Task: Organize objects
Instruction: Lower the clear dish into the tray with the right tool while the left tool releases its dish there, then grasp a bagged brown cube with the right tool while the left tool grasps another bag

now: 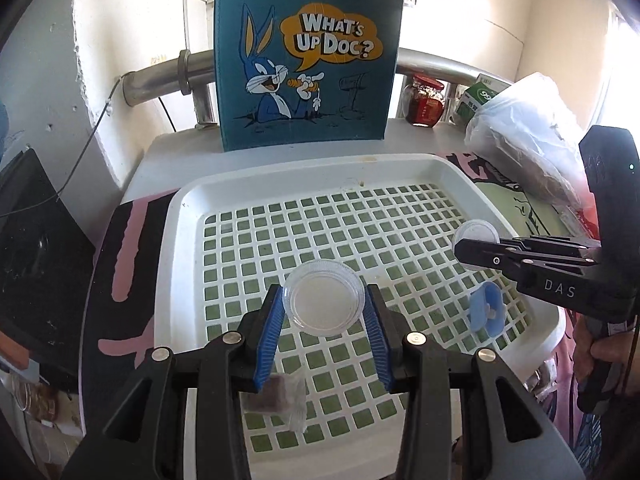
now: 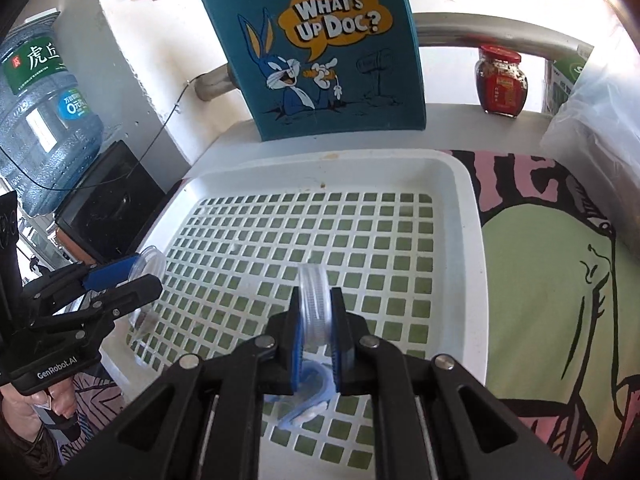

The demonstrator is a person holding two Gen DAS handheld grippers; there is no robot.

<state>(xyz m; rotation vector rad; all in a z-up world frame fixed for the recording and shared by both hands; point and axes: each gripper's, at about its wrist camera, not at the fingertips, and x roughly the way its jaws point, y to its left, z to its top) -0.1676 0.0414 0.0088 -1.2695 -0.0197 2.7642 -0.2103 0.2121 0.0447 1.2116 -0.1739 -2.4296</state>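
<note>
Left hand-held gripper (image 1: 324,312) is clamping a clear round cup (image 1: 324,298) across its rim, mouth facing the camera, so the open side is staying accessible. Right hand-held gripper (image 2: 316,320) is squeezed nearly together on a clear ribbed lid (image 2: 316,302), pinched edge-on by its flat faces. My read: cup in one, lid in the other, so the two can be mated. That looks like the step in hand.

Both are hovering over the white grid tray (image 1: 400,168) on the tabletop; neither cup nor lid is touching it. In the left view the right gripper is coming in from the right edge with the lid at its tips, well apart from the cup.

Also lying in the tray: a blue clip-like piece (image 1: 486,308) near the right side, directly under the right gripper in its own view, and a small wrapped brown block (image 1: 276,398) under the left gripper. Likely next items to sort.

Pose: both grippers are pointing forward and steeply down toward the tray, side by side. A hand (image 2: 36,404) is showing on the left gripper's handle.

Blue cartoon bag (image 2: 328,48) is standing upright behind the tray, a red-lidded jar (image 2: 500,82) further right. Neither is in the way.

Lid is edge-on to the cup mouth; right wrist probably needs to roll before capping.
</note>
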